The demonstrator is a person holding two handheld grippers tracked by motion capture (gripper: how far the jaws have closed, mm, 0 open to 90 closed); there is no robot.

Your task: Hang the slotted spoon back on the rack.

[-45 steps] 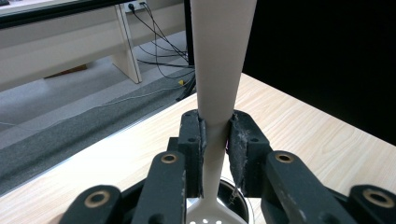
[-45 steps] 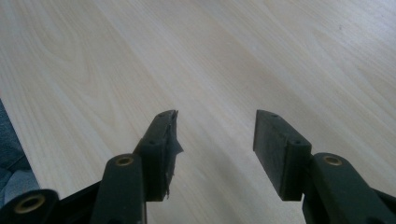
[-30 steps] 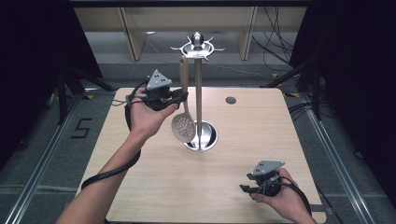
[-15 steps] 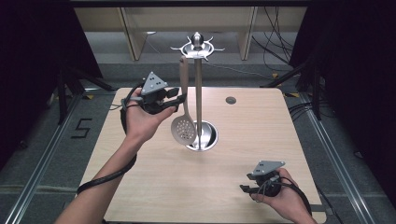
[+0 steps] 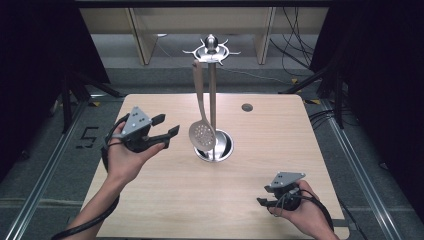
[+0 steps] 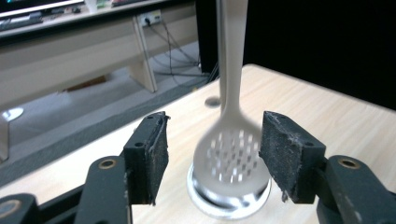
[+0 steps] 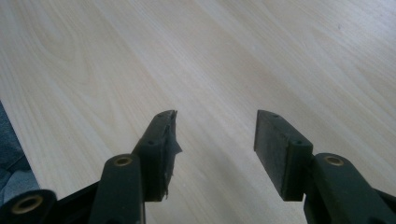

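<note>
A slotted spoon [image 5: 202,135] hangs by the top of its handle from one of the hooks on a metal utensil stand [image 5: 214,100], its perforated bowl down low beside the pole and just above the stand's round base [image 5: 224,150] – the natural resting pose for a hung utensil, handle up and weight below. The left gripper [image 5: 165,132] is held in the air near the bowl, to its left and apart from it, with its jaws spread wide and nothing between them; in the left gripper view the bowl [image 6: 232,156] sits framed between the two pads [image 6: 156,158], which suggests the hand is aligned on the spoon (whether to take it or having just let it go cannot be told from this moment alone). The bowl looks soft-edged in that view, so it may be swinging a little. The right gripper [image 5: 265,201] waits low over the near right part of the wooden table [image 5: 280,135], well apart from the stand – jaws parted and empty, pointed at bare wood in its own view [image 7: 212,135], apparently parked out of the way
</note>
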